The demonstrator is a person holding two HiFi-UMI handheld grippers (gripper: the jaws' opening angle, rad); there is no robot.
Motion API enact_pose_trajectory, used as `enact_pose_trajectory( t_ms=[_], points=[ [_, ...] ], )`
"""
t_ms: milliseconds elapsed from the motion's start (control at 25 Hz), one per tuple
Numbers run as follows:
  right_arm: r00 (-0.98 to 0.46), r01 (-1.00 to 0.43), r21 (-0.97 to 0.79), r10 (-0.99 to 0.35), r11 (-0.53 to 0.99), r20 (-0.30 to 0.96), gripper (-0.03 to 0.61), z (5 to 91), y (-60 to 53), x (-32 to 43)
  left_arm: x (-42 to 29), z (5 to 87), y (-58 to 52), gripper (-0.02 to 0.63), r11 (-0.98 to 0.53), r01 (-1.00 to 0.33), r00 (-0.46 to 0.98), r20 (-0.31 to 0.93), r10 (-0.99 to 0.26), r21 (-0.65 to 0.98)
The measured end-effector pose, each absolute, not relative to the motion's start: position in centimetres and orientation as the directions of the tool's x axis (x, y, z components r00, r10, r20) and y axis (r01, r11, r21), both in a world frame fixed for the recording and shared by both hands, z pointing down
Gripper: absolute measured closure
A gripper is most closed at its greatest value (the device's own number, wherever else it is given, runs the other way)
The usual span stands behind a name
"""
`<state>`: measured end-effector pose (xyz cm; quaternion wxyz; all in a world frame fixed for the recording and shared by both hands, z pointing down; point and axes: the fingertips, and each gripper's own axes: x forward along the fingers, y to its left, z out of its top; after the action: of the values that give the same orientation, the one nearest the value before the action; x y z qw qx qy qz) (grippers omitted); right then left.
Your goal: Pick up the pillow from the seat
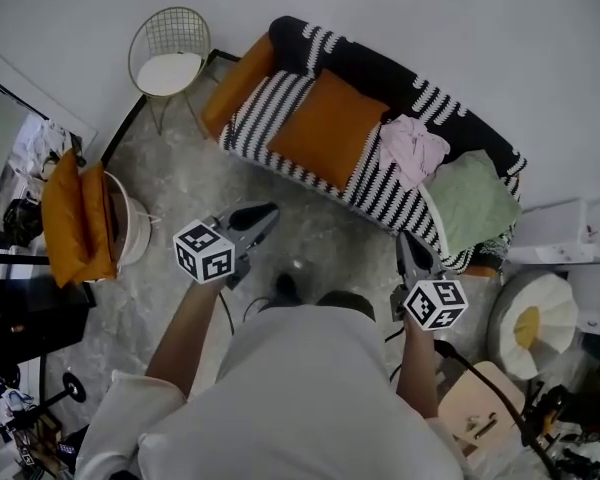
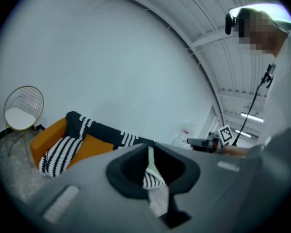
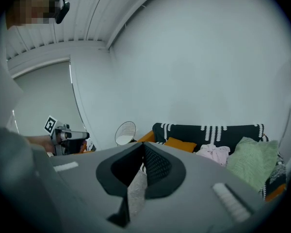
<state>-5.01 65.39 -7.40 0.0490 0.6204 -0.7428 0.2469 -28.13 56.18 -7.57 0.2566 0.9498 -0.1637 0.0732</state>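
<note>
Jaws of the left gripper [image 2: 150,152] are resting all but together, leaving only a thin slit through which a strip of the sofa is showing, and nothing is sitting between them. The right gripper [image 3: 142,148] is pressing its jaws fully together, likewise on nothing. Both are hanging in the air over the grey speckled floor [image 1: 195,183], in front of the black-and-white striped sofa [image 1: 252,116], well apart from it and touching nothing, each one showing in the other's view. The orange pillow [image 1: 330,128] is lying on the sofa's seat, left of the middle in the head view, with its far edge meeting the backrest. Its long axis is running from the backrest toward the seat's front edge, so one short side is facing the person. Just to its right a crumpled pink cloth [image 1: 412,150] is lying on the seat, and beyond that a green pillow [image 1: 472,203] is filling the sofa's right end. An orange bolster [image 1: 238,83] is lying along the left armrest. At the left of the head view a round white basket [image 1: 132,238] is holding two orange cushions [image 1: 72,218] standing on edge. Near the sofa's left end a wire chair [image 1: 175,28] is carrying a white seat pad [image 1: 168,71].
</note>
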Motion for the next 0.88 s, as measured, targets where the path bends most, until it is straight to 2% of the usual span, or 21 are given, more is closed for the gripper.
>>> enact_pose_trajectory(
  t_ms=[440,880],
  points=[
    [-0.232,-0.942,-0.317,-0.891,0.107,0.39,0.575,-6.3,60.0,-1.3,-25.7,-6.4,52.0,0.584,-0.796,-0.373,0.926,0.24,-0.291,0.476],
    [-0.328,-0.928,-0.311,-0.85,0.208,0.411,0.575,-5.1,49.8,5.2,-19.5,-5.3,45.5,0.583,-0.744,-0.448,0.894,0.252,-0.371,0.496]
  ],
)
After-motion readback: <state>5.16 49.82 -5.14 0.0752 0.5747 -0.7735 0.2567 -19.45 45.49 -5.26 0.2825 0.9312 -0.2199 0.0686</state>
